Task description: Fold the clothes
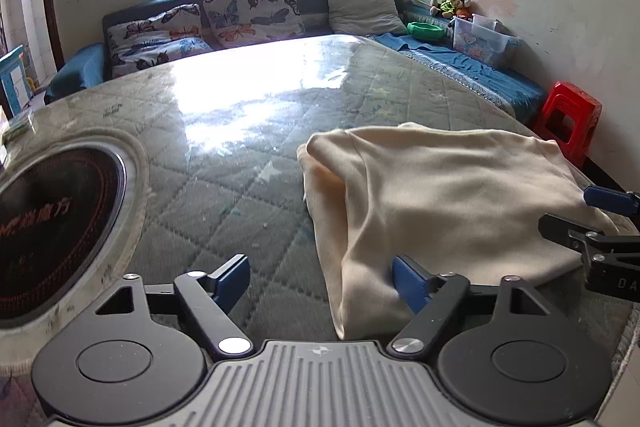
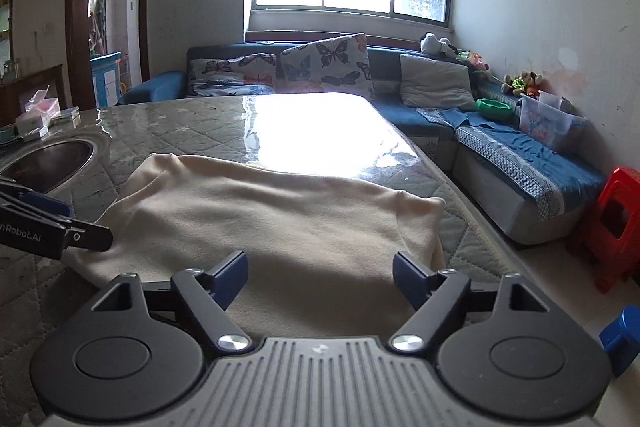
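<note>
A cream garment (image 1: 440, 195) lies folded on the quilted table top, and it also shows in the right wrist view (image 2: 280, 219). My left gripper (image 1: 320, 279) is open and empty, just above the table at the garment's near left corner; its right finger is over the cloth edge. My right gripper (image 2: 320, 275) is open and empty, hovering over the garment's near edge. The right gripper also shows at the right edge of the left wrist view (image 1: 600, 223), and the left gripper shows at the left of the right wrist view (image 2: 52, 223).
A round inset cooktop (image 1: 52, 235) is set in the table (image 1: 240, 131) at the left. A blue sofa (image 2: 400, 107) with butterfly cushions runs behind and along the right wall. A red stool (image 2: 616, 223) stands on the floor at the right. Small boxes (image 2: 36, 115) sit at the table's far left.
</note>
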